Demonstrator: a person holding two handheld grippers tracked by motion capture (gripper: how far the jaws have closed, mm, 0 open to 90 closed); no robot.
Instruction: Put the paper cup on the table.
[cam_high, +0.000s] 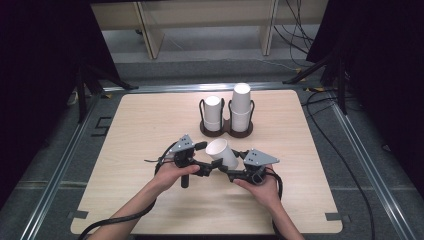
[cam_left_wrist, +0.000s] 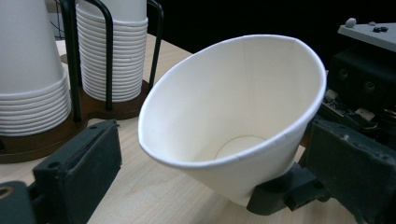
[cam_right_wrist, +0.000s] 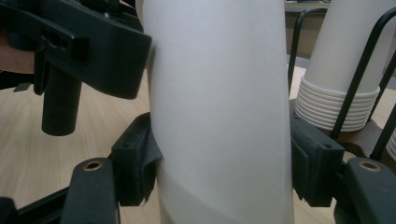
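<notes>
A single white paper cup is held tilted above the middle of the table, its mouth facing the left gripper. My right gripper is shut on the cup's lower body, with a pad pressed to each side of the cup. My left gripper stands open; in the left gripper view its jaws stand wide apart on either side of the cup, with a gap at the left jaw. The left gripper's body shows close by in the right gripper view.
A dark two-slot wire holder stands behind the grippers with a shorter stack of cups and a taller stack. Both stacks sit close to the held cup. Bare wooden tabletop lies to the left and right.
</notes>
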